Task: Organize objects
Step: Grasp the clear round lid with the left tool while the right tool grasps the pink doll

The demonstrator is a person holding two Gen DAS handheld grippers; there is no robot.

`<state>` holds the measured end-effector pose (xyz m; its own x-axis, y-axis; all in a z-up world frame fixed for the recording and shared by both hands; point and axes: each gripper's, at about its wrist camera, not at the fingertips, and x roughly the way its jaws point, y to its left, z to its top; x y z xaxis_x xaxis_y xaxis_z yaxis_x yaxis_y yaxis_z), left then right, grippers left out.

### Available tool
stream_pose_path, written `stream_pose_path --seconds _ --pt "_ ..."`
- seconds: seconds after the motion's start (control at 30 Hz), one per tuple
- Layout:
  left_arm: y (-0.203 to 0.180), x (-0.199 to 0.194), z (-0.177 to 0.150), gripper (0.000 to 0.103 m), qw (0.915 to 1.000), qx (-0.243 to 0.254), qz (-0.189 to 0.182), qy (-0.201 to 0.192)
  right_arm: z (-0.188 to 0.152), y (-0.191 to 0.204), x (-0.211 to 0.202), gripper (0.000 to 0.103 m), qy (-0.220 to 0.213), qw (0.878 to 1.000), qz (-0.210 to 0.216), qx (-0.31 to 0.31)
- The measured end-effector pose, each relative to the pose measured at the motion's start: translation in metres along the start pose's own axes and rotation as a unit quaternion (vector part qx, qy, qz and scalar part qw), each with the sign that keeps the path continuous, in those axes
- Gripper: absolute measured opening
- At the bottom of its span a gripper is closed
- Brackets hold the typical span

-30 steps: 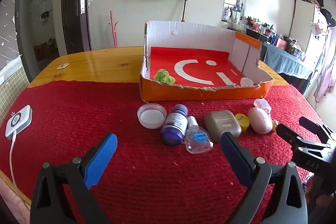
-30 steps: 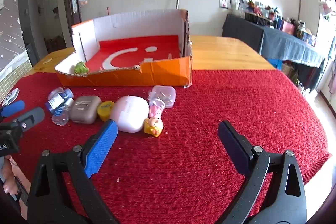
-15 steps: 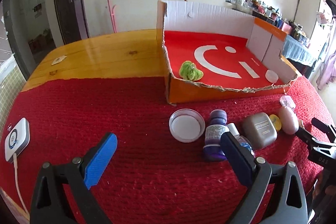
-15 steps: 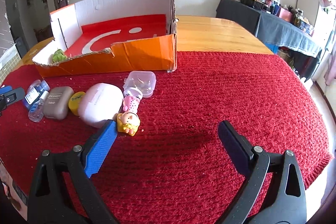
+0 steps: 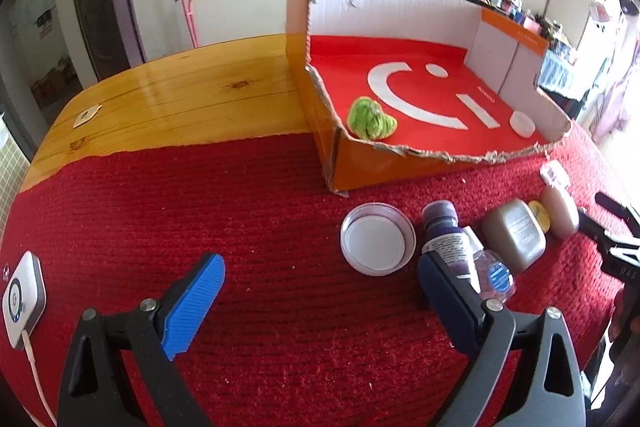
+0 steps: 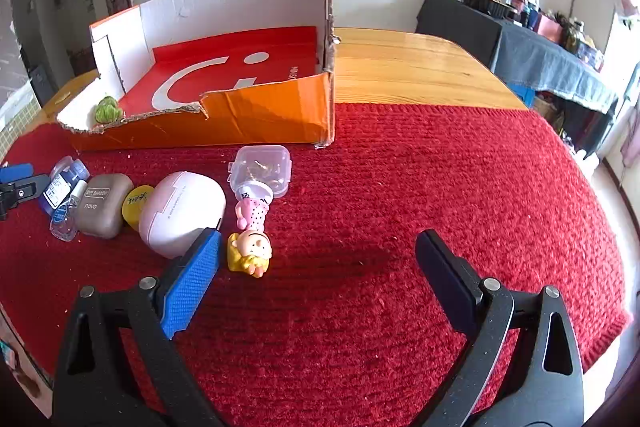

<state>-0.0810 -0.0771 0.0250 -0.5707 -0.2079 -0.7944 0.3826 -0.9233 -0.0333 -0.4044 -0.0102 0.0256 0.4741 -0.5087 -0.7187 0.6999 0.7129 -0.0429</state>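
Note:
An orange cardboard box (image 5: 384, 167) (image 6: 256, 119) with a red floor stands on the red cloth; a green crumpled thing (image 5: 370, 118) (image 6: 107, 111) lies in its near corner. In front of it lies a row of small items: a round clear lid (image 5: 377, 238), a purple bottle (image 5: 446, 235), a small dropper bottle (image 5: 494, 277), a taupe eyeshadow case (image 6: 103, 205), a yellow disc (image 6: 136, 205), a pink oval case (image 6: 182, 213), a clear plastic box (image 6: 262, 173) and a doll figure (image 6: 251, 235). My left gripper (image 5: 320, 291) is open just short of the lid. My right gripper (image 6: 318, 263) is open beside the doll.
A white device with a cable (image 5: 22, 297) lies at the cloth's left edge. Bare wooden tabletop (image 6: 408, 67) extends behind the cloth. A dark cloth-covered side table (image 6: 540, 55) with clutter stands at the right.
Both grippers have moved forward and lower toward the items. The left view has swung left, so the row now sits at its right. Both stay open.

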Motion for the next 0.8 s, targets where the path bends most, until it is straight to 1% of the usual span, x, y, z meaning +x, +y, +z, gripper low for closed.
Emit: stream_pose_path --seconds 0.13,0.3,0.37,0.43,0.5,0.57,0.63,0.77,0.8 --pt "-0.002 0.004 0.003 0.098 1.0000 0.005 0.002 -0.003 0.004 0.002 0.000 0.098 -0.004 1.000 0.000 -0.011" --pt "0.000 0.007 0.006 0.094 0.9999 0.000 -0.014 -0.001 0.007 0.003 0.004 0.097 -0.002 1.000 0.000 -0.017" --pt "0.000 0.008 0.007 0.094 0.9999 -0.002 -0.017 -0.001 0.008 0.003 0.005 0.094 0.000 1.000 0.002 -0.018" --pt "0.001 0.009 0.007 0.091 0.9999 -0.001 -0.017 0.000 0.008 0.004 0.009 0.088 0.005 1.000 0.010 -0.019" --pt "0.000 0.009 0.007 0.089 0.9999 0.003 -0.015 0.001 0.008 0.005 0.012 0.085 0.010 1.000 0.013 -0.020" --pt "0.000 0.009 0.006 0.089 0.9999 0.005 -0.014 -0.001 0.007 0.005 0.013 0.084 0.012 1.000 0.018 -0.020" --pt "-0.001 0.009 0.007 0.085 0.9998 0.006 -0.019 -0.001 0.007 0.005 0.013 0.081 0.011 0.999 0.020 -0.022" --pt "-0.003 0.009 0.008 0.079 0.9997 0.008 -0.024 -0.003 0.007 0.007 0.013 0.070 0.008 0.999 0.031 -0.024" --pt "-0.003 0.009 0.008 0.076 0.9997 0.006 -0.025 -0.002 0.007 0.007 0.012 0.065 0.007 0.999 0.034 -0.025"
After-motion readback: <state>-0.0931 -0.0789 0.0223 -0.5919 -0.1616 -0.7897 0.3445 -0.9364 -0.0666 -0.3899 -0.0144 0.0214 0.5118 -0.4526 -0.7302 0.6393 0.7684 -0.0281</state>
